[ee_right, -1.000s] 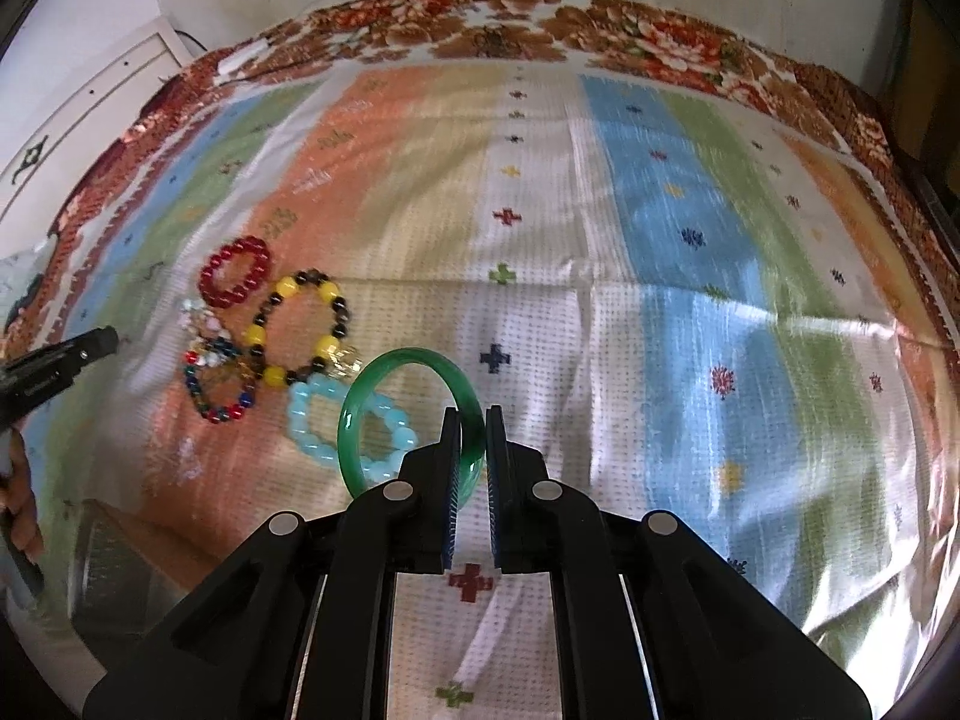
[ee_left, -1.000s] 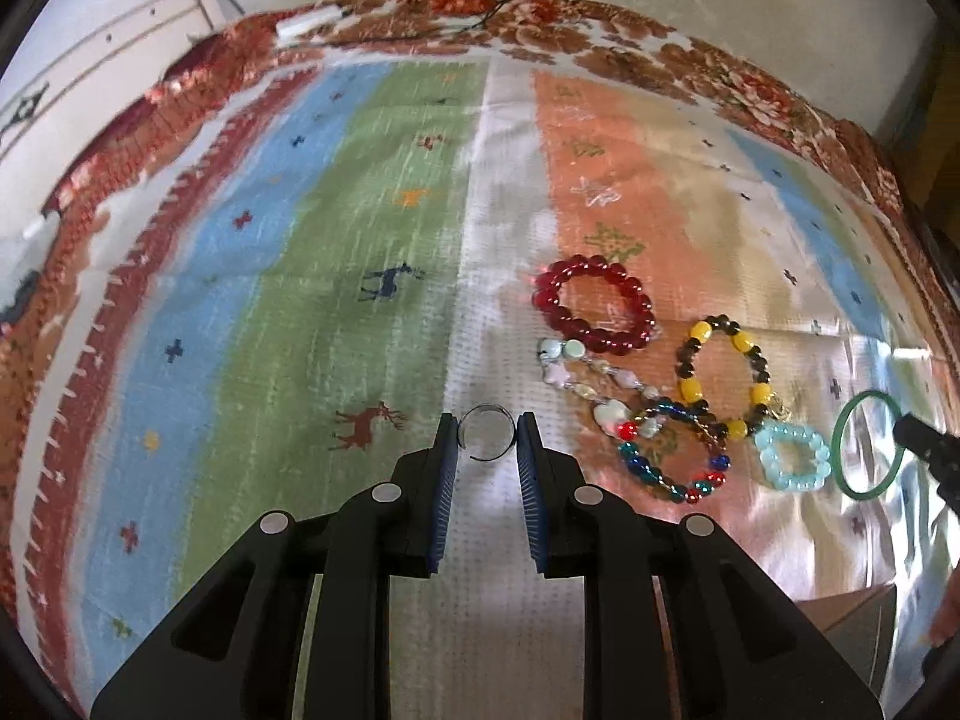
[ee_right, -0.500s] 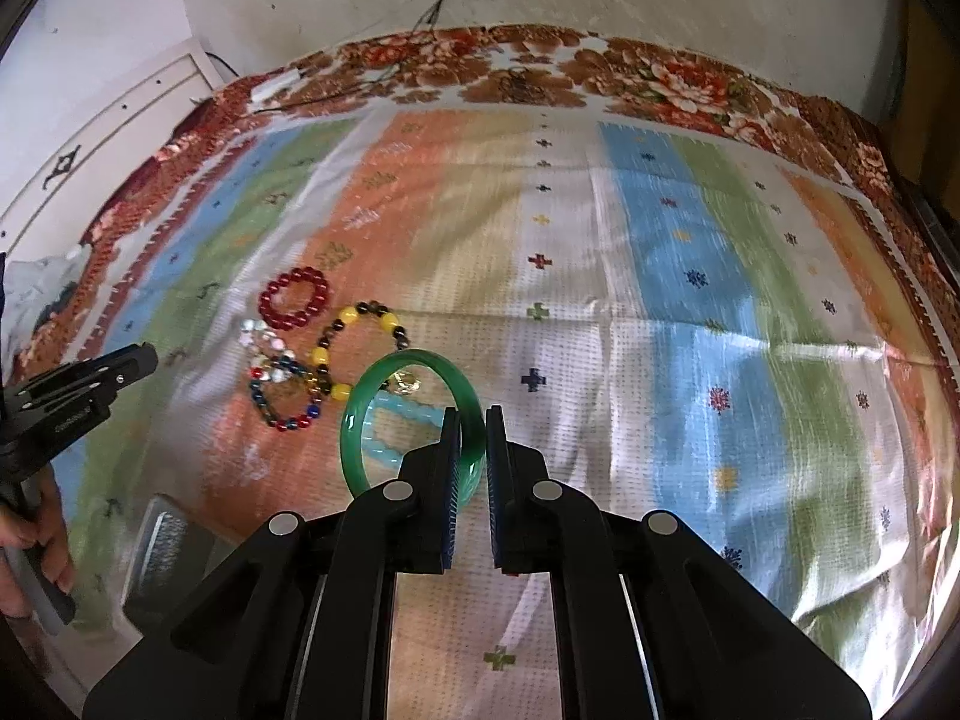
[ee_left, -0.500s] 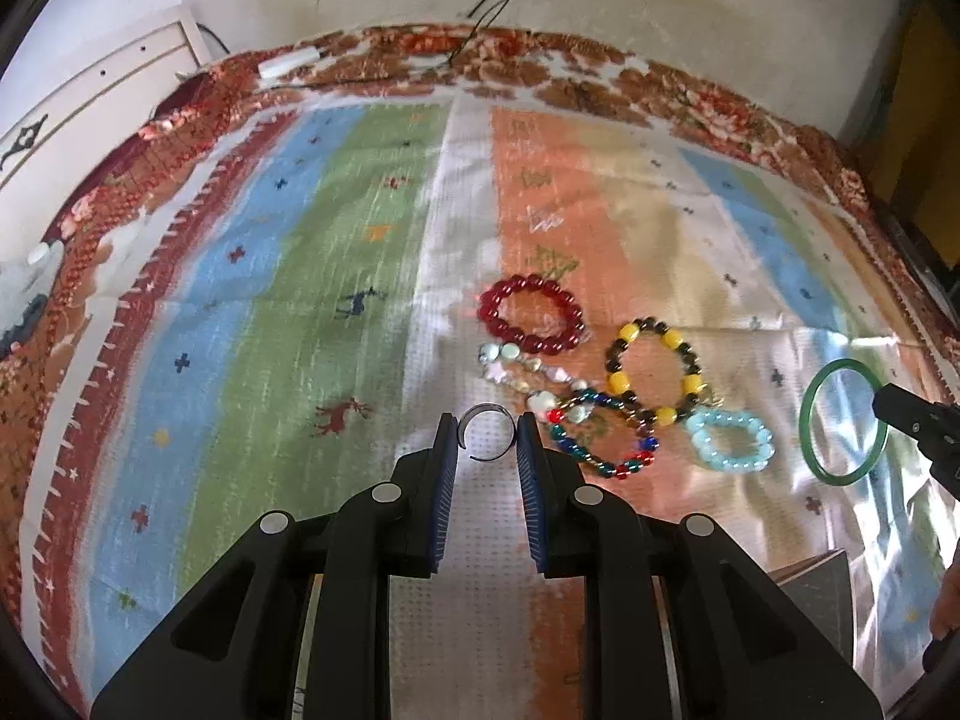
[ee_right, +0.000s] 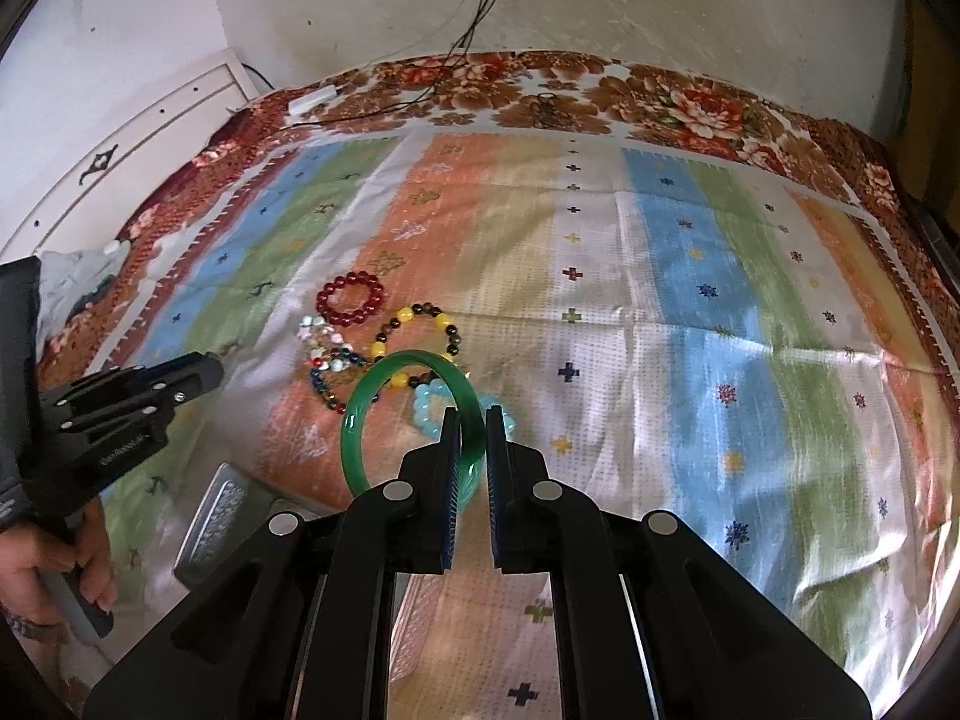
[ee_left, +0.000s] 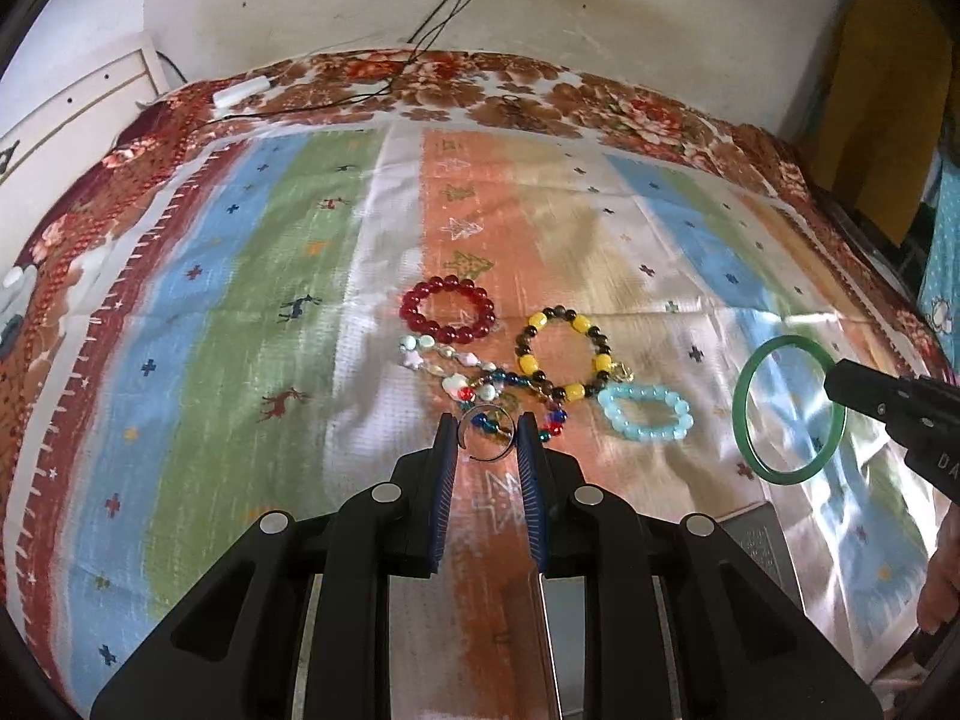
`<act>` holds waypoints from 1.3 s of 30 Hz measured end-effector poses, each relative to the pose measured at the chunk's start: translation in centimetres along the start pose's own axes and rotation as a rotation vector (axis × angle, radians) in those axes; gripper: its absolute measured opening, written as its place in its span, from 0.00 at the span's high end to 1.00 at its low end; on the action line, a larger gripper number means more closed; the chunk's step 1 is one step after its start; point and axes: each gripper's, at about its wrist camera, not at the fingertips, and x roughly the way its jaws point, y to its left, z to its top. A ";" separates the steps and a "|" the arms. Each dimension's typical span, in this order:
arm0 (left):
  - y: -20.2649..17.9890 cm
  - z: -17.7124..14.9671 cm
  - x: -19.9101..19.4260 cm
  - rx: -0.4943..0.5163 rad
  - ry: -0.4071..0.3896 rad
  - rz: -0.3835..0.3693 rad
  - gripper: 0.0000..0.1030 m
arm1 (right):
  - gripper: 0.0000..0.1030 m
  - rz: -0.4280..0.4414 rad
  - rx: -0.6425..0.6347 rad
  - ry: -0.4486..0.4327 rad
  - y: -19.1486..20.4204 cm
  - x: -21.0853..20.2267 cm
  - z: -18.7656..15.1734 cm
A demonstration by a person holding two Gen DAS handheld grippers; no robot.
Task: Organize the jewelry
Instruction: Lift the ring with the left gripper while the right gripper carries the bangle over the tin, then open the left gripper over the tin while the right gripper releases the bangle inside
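Pinching a thin open-ended silver metal ring [ee_left: 487,437] between nearly closed jaws, the left claw [ee_left: 487,450] hangs above the bed, while the right claw [ee_right: 474,441] is clamped tight on the rim of a smooth translucent green bangle [ee_right: 384,387], apparently so both can be carried clear of the rest. Below them on the striped bedspread [ee_left: 240,312] lie the red bead bracelet [ee_left: 449,309], yellow-and-dark bead bracelet [ee_left: 564,354] and pale blue bead bracelet [ee_left: 645,414], clustered close together, not yet sorted.
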 end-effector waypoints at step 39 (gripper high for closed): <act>-3.9 -5.0 -3.8 0.110 -0.041 -0.046 0.47 | 0.76 0.117 0.056 0.111 2.8 -0.5 -5.5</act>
